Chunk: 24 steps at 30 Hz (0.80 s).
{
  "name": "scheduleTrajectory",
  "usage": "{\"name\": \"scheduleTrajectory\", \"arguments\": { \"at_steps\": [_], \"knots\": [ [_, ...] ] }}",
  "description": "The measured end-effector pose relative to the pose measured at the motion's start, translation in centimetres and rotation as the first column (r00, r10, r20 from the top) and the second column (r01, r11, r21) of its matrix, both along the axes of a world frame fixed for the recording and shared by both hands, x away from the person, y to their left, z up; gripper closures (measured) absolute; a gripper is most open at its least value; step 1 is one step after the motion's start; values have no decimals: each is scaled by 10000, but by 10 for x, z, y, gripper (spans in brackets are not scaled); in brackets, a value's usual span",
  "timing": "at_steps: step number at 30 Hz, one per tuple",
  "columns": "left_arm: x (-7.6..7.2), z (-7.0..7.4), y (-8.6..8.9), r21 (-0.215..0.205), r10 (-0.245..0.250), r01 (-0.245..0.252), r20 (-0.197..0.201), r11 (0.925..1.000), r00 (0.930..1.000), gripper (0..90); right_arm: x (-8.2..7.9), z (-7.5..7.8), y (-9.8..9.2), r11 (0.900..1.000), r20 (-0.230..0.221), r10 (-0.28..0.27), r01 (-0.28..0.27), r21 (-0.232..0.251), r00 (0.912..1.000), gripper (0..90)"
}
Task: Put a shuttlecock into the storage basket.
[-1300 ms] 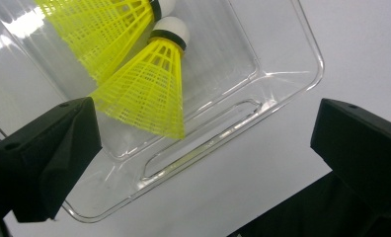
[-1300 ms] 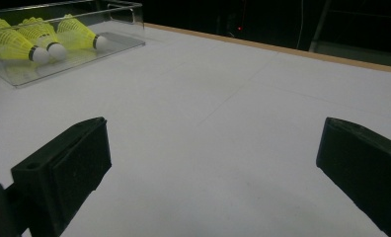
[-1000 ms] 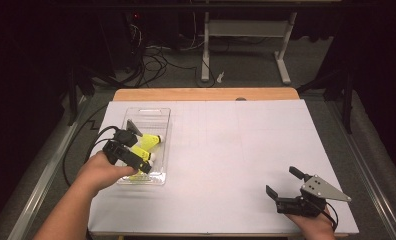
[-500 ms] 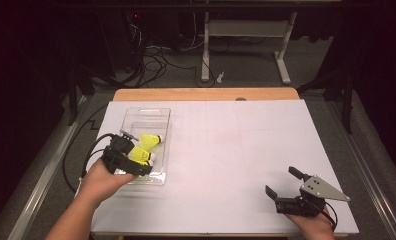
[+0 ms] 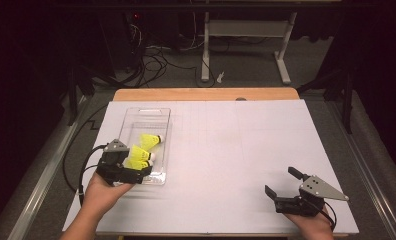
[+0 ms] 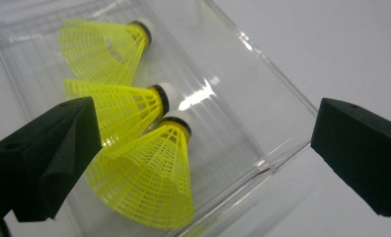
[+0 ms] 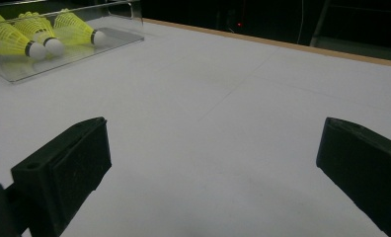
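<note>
Since the earlier frames your left gripper (image 5: 136, 167) has drawn back toward the near end of the tray (image 5: 156, 112), and your hand (image 5: 103, 192) has come back with it; the right gripper (image 5: 282, 186) has not shifted.

High view: the clear tray lies at the left of the white table (image 5: 226, 145). Yellow shuttlecocks (image 5: 147, 141) lie inside it, toward its near half. Your left gripper sits over the tray's near left corner. Your right gripper rests at the near right of the table, well apart from the tray.

Left gripper view: the jaws stand wide apart, with nothing between them. Three shuttlecocks lie in the tray beyond the jaws, skirts toward the left jaw, white corks pointing away. The nearest one (image 6: 149, 182) overlaps the middle one (image 6: 119, 106); the far one (image 6: 102, 44) lies just beside them.

Right gripper view: these jaws are also wide and empty, over bare table. The tray and the three shuttlecocks appear far off at upper left.

Assessment: three shuttlecocks are in the tray and none lie loose on the table. Judging by the empty, open left jaws over the tray, the placing looks complete or close to it; what remains, if anything, is to clear your left gripper from the tray
</note>
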<state>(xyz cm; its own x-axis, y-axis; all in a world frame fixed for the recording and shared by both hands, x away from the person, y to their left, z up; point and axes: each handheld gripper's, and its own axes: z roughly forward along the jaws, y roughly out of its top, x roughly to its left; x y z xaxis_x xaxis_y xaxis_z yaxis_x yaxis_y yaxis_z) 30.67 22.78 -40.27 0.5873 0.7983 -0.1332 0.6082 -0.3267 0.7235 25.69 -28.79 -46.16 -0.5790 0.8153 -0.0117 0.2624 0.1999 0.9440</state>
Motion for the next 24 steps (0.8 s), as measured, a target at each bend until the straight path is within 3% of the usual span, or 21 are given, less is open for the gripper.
{"name": "scheduleTrajectory", "arguments": {
  "at_steps": [4,11,14,18,21,24],
  "knots": [
    [-12,-7,1,-466,-158,191,709,9987,9974,3,0,0,2,10000,-25,-28,28,11,10000,8],
    [-28,-19,6,-911,89,52,1537,9958,9881,3,-2,-1,7,10000,49,51,-51,1,10000,6],
    [-31,-22,8,-957,74,92,1718,9954,9851,3,-3,0,9,9999,71,51,-52,113,10000,5],
    [-35,-24,13,-1321,132,145,2064,9911,9784,3,-4,1,10,9994,171,22,-28,354,9999,5],
    [-36,-25,19,-1824,160,196,1920,9830,9813,3,-5,2,10,9989,197,20,-29,474,9998,5],
    [-39,-27,21,-1612,4,337,2070,9863,9783,3,-6,3,9,9985,249,1,-15,545,9997,5]
  ]
}}
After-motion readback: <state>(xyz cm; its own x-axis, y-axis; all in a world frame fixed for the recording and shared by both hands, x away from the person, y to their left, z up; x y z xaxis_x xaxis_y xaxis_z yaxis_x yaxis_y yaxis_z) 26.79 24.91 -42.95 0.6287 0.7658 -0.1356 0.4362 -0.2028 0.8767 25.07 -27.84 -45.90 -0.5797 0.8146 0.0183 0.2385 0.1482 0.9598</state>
